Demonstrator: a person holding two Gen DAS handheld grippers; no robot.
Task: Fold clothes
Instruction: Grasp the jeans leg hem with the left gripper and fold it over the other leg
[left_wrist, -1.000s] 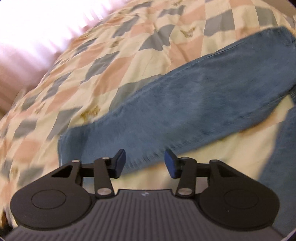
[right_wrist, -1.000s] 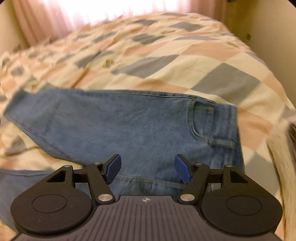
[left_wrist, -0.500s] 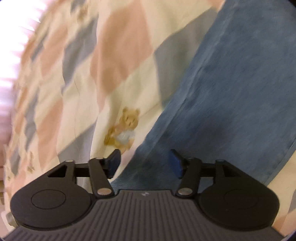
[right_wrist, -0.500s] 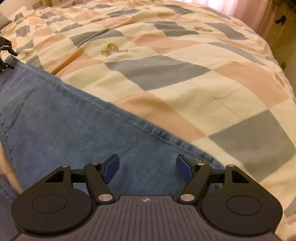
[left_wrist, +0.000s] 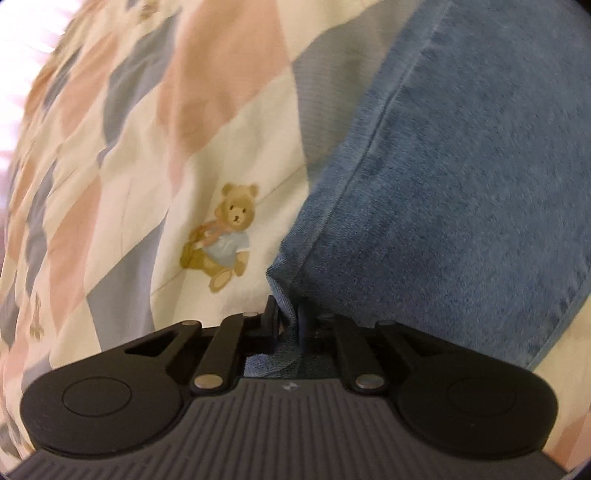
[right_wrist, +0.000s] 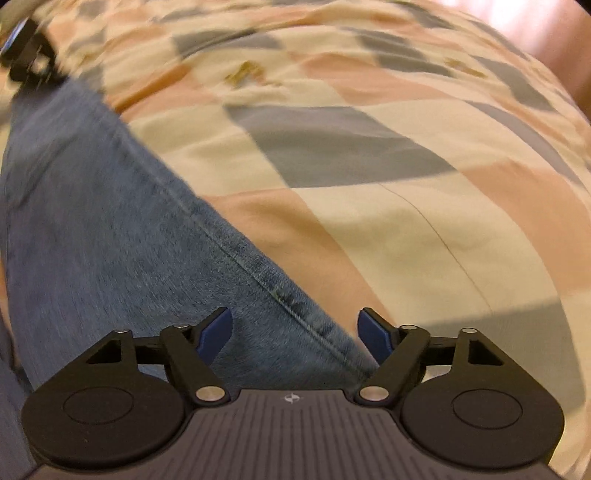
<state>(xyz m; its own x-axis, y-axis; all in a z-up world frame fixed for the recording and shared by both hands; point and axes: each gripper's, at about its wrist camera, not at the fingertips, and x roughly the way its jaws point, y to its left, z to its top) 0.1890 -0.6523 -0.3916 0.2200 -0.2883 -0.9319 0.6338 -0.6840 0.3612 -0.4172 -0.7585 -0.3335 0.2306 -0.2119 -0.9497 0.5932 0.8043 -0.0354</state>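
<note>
A pair of blue jeans (left_wrist: 461, 177) lies on the patchwork bedspread. In the left wrist view my left gripper (left_wrist: 291, 321) is shut on the hem corner of a jeans leg, with denim bunched between its fingers. In the right wrist view my right gripper (right_wrist: 293, 336) is open and low over the side seam of the jeans (right_wrist: 110, 221), with denim between its blue pads (right_wrist: 216, 334). The left gripper (right_wrist: 26, 51) shows blurred at the far end of the jeans at top left.
The bedspread (left_wrist: 147, 147) has cream, pink and grey squares and a teddy bear print (left_wrist: 221, 236). It spreads to the right of the jeans in the right wrist view (right_wrist: 406, 184). A pink curtain (right_wrist: 554, 29) hangs at top right.
My left gripper has come down onto the jeans hem corner and shut on it. My right gripper has dropped closer to the side seam and stays open.
</note>
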